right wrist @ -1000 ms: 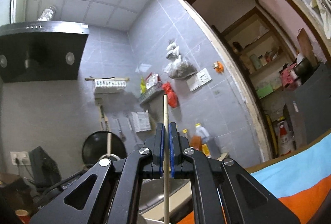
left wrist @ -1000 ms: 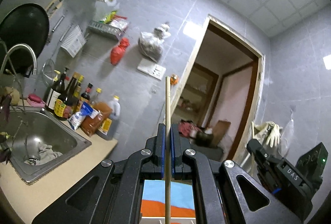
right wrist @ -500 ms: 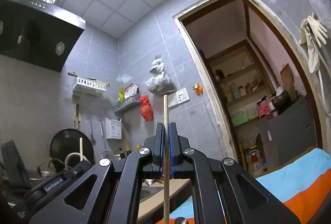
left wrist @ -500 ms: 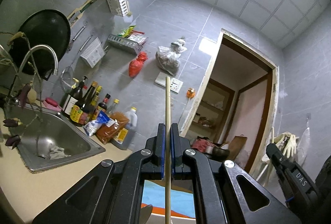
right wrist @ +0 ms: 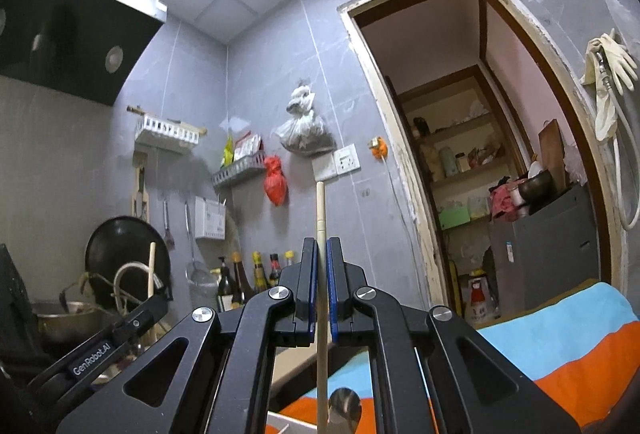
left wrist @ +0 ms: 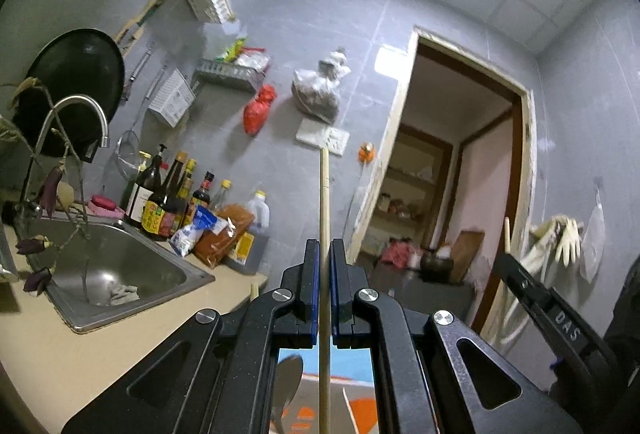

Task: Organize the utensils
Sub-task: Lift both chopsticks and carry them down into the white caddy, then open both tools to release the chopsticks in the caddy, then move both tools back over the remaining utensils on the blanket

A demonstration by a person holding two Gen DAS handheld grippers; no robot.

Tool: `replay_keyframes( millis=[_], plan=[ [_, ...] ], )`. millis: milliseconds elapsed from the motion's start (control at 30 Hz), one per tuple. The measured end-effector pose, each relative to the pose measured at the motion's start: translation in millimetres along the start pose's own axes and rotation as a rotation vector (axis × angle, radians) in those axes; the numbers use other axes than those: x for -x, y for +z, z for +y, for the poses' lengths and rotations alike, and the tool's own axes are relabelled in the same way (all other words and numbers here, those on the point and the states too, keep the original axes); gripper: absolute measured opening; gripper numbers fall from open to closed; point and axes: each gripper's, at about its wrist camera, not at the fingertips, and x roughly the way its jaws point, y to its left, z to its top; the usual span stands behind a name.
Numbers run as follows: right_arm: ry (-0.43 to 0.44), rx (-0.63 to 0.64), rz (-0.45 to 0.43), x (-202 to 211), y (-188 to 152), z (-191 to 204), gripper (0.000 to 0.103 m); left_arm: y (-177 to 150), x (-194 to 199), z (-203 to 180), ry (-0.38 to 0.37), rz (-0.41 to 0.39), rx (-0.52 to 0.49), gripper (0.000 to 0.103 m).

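Wooden chopsticks are all either hand has: the left gripper (left wrist: 325,266) is pinched tight on one chopstick (left wrist: 325,201), the right gripper (right wrist: 320,266) is clamped just as tight on another stick (right wrist: 320,209), and both sticks stand up past the fingertips with their lower ends running down behind the jaws. Each is held by two narrow pads on a thin round shaft, so my worry is that a quick tilt or a knock on something below would let a stick swivel or slide out of line. Just under the grippers a metal spoon (left wrist: 286,382) lies over an orange-and-blue cloth (right wrist: 560,354), right where those lower tips hang; a careless drop down could jab it or scatter things. The two grippers are also close together, so they could clash. Further off, the sink (left wrist: 160,298) and bottles (left wrist: 160,201) sit well clear.
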Motion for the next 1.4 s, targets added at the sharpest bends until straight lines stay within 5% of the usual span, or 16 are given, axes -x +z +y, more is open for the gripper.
replay_keyframes(
  millis=[533, 900, 967, 1033, 1200, 1400],
  plan=[
    [0.055, 0.048, 0.194, 11.7, -1.7, 1.9, 0.006, -2.8, 11.4, -17.6, -0.100, 0.195, -0.121, 0.003],
    [0.073, 0.053, 0.224, 39.1, 18.0, -0.5, 0.027, -11.8, 14.5, -14.2, -0.120, 0.324, -0.077, 0.004],
    [0.068, 0.054, 0.221, 47.6, 23.2, -3.6, 0.034, -8.3, 19.3, -17.6, -0.127, 0.334, -0.072, 0.009],
    [0.064, 0.052, 0.219, 54.5, 27.4, -7.0, 0.041, -4.2, 24.5, -22.6, -0.136, 0.334, -0.075, 0.027],
    [0.036, 0.048, 0.225, 80.4, 42.6, -19.1, 0.061, 7.2, 36.0, -38.3, -0.157, 0.345, -0.063, 0.040],
    [-0.007, 0.049, 0.203, 120.7, 66.8, -34.0, 0.084, 16.6, 50.1, -61.0, -0.148, 0.336, -0.074, 0.069]
  ],
)
